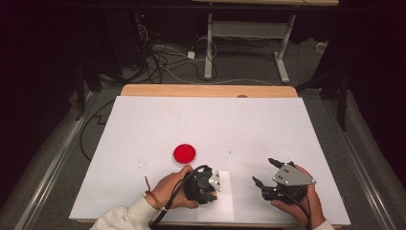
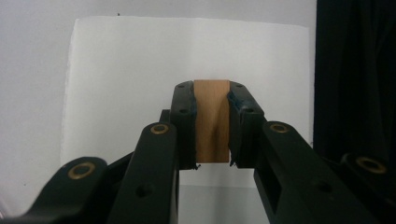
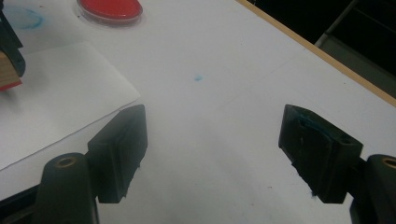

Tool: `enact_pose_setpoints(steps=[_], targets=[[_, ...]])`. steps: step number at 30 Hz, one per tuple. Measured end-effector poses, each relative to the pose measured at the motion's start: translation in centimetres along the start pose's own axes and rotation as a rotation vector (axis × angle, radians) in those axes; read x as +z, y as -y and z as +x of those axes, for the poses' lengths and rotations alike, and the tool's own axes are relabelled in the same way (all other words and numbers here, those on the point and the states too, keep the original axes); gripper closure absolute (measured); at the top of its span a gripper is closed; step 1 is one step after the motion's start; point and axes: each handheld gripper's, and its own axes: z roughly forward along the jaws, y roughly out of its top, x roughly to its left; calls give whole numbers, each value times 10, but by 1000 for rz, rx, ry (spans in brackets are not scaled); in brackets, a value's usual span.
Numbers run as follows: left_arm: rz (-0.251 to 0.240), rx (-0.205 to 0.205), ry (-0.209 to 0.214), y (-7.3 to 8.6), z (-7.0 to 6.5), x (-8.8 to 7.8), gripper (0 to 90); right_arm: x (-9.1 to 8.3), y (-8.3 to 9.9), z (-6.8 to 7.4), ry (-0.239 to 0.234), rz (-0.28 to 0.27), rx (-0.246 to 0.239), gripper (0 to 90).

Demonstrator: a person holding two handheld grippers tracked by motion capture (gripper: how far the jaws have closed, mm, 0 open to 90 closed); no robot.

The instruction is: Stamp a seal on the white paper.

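**Squarely down: the stamp is brought to the paper**

Now the wooden stamp [image 2: 211, 120] is clamped between the jaws of the left gripper [image 1: 206, 184], which are closed tight on its two sides, over the sheet of paper [image 1: 221, 203] lying at the near edge of the bench [image 1: 206, 124]. In the right gripper view its reddish underside is seen just above the sheet, so pressing a print appears to be the step in hand. For a clean mark the block is best kept upright and lowered straight, with its face flat to the paper, pressed evenly and lifted without sliding.

The right gripper [image 1: 265, 173] is held with its jaws spread wide and nothing between them, near the sheet's right side; the paper could be steadied by it if it creeps.

The red ink pad [image 1: 184, 153] sits just beyond the left hand [image 1: 170, 191], toward the middle of the bench, close enough to be knocked on the way up. Ample open room is left toward the far edge and both far corners; the near edge is close beneath the wrists.
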Motion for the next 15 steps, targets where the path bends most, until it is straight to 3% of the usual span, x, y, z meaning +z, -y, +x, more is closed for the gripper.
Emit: enact_pose_setpoints(steps=[7,15], targets=[[52,11,3,-6,2,11,736,0,0,0,0,3,-1,248],[73,-1,-5,-10,2,15,737,-1,1,0,3,2,-3,250]])
